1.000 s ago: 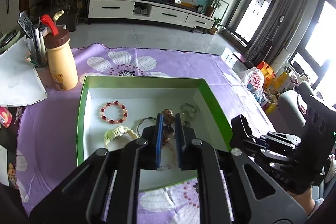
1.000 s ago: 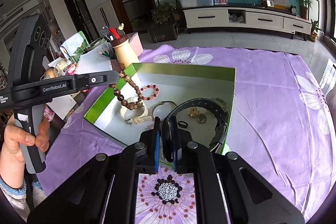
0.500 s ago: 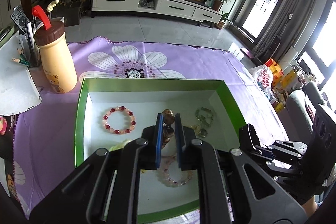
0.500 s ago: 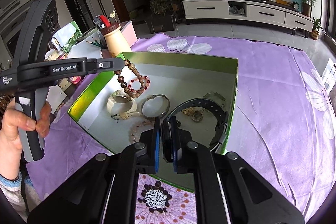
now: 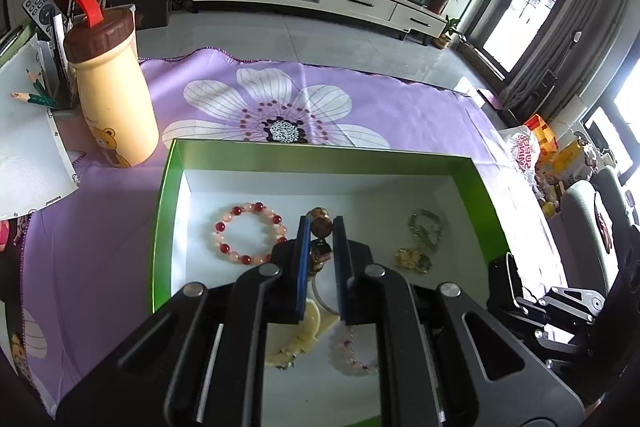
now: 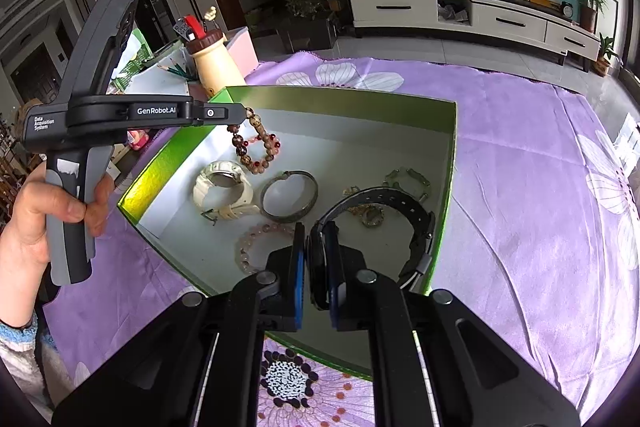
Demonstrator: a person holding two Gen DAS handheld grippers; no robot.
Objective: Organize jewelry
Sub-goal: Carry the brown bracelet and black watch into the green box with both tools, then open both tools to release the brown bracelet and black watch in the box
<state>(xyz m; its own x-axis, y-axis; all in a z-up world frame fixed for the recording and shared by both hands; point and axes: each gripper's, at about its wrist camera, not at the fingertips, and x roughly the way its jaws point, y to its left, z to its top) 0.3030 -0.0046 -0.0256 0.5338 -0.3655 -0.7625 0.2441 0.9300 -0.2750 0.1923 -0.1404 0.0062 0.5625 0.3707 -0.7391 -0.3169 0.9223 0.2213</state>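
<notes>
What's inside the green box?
Lying in the green box: a cream watch, a metal bangle, two bead bracelets, gold chains. The black watch and the grippers cover part of the floor.

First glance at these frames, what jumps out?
The green-walled box on the purple flowered cloth, with bracelets and a cream watch lying inside. Above it, the left tool dangles a brown bead bracelet, while the right tool grips a black watch.
</notes>
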